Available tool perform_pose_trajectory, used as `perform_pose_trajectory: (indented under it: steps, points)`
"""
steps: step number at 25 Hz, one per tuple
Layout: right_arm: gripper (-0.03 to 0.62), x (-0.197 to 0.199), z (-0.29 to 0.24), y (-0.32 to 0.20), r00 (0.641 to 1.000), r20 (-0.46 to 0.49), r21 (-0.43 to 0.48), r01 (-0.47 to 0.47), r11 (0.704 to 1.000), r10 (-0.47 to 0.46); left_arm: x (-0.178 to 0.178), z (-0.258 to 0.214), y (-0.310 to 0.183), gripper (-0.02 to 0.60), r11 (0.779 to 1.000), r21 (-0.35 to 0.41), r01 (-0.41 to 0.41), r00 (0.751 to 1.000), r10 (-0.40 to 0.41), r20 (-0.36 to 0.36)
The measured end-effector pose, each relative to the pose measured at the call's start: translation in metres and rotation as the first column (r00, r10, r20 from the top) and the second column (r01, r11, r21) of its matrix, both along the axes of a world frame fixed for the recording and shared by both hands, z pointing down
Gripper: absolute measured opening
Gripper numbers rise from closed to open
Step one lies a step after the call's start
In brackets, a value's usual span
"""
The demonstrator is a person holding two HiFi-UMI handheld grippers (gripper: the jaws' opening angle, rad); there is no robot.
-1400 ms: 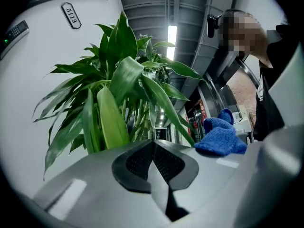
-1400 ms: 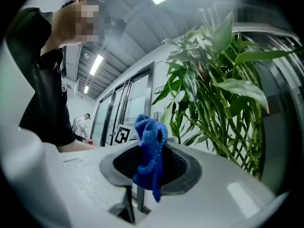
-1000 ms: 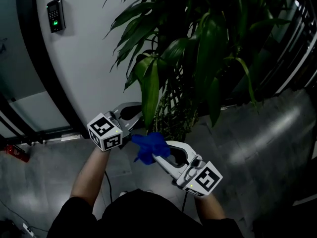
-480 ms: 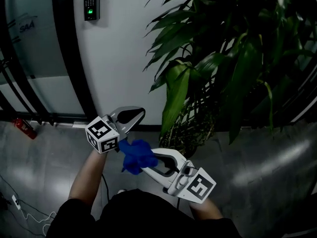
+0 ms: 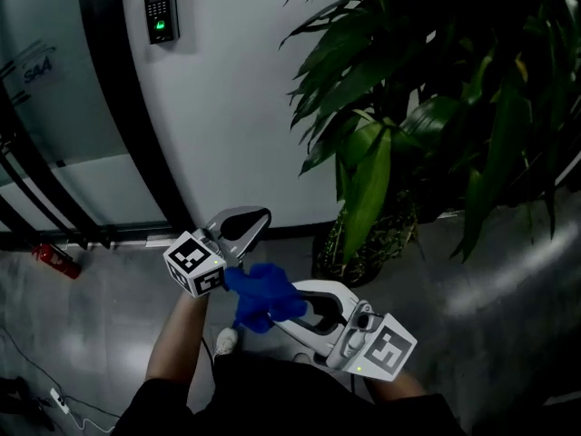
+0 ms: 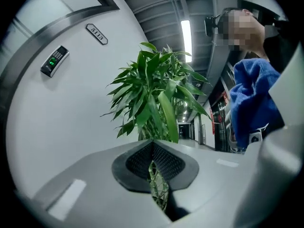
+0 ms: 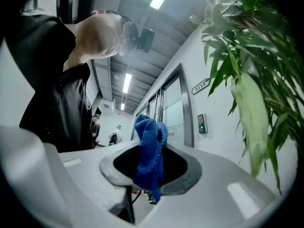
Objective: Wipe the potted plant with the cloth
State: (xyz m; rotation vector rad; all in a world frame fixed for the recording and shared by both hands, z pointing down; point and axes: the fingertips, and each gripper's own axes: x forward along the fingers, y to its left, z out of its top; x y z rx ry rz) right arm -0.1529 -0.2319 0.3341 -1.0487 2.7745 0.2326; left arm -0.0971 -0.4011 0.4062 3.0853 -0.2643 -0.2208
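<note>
- Two grippers sit low in front of you. Your right gripper is clamped on the blue cloth, a crumpled terry bunch that sticks up from the jaws and hangs below them.
- Your left gripper has its jaws closed together, holding nothing, just left of the cloth.
- The potted plant stands apart, ahead on your right, beside the white wall. It has long glossy green leaves, some drooping.
- A fingerprint reader is mounted on the wall, upper left.

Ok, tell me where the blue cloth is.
In the head view the blue cloth sits low and centre, pinched in the right gripper, just below the left gripper and left of the potted plant.
</note>
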Motion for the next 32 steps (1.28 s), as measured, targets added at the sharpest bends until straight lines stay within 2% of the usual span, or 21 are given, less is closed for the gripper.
perform_pose_trajectory:
  steps: [4,8,12,16,19,21,25,32]
  points:
    - [0.11,-0.022,0.007,-0.05,0.983,0.056,-0.027,-0.171,0.985,0.172,-0.012,0.02,-0.027,0.006,0.991,0.004,-0.131,0.991,0.131,0.041]
    - [0.11,-0.035,0.004,-0.096,0.948,0.085,-0.012,-0.306,0.952,0.306,-0.023,0.022,-0.057,0.006,0.972,-0.004,-0.236,0.971,0.236,0.035]
    - [0.11,-0.035,-0.004,-0.117,0.87,0.101,0.015,-0.486,0.874,0.482,-0.023,0.025,-0.069,0.006,0.935,-0.014,-0.355,0.934,0.355,0.029]
    - [0.11,-0.026,-0.007,-0.115,0.773,0.1,0.028,-0.632,0.775,0.627,-0.013,0.026,-0.061,0.008,0.878,-0.005,-0.478,0.877,0.478,0.043]
    - [0.11,-0.016,-0.006,-0.106,0.707,0.112,0.007,-0.703,0.711,0.698,-0.008,0.023,-0.054,0.008,0.85,-0.025,-0.527,0.849,0.527,0.035]
    - [0.11,-0.009,-0.006,-0.098,0.68,0.133,-0.006,-0.727,0.687,0.721,-0.008,0.021,-0.048,0.008,0.839,-0.032,-0.543,0.839,0.544,0.025]
    - [0.11,0.0,0.003,-0.08,0.636,0.134,-0.023,-0.765,0.644,0.76,-0.018,0.024,-0.036,0.008,0.839,-0.029,-0.543,0.839,0.544,0.011]
    - [0.111,0.004,0.023,-0.015,0.565,0.107,-0.061,-0.817,0.573,0.818,-0.047,0.024,-0.001,0.008,0.887,-0.041,-0.46,0.888,0.46,0.002]
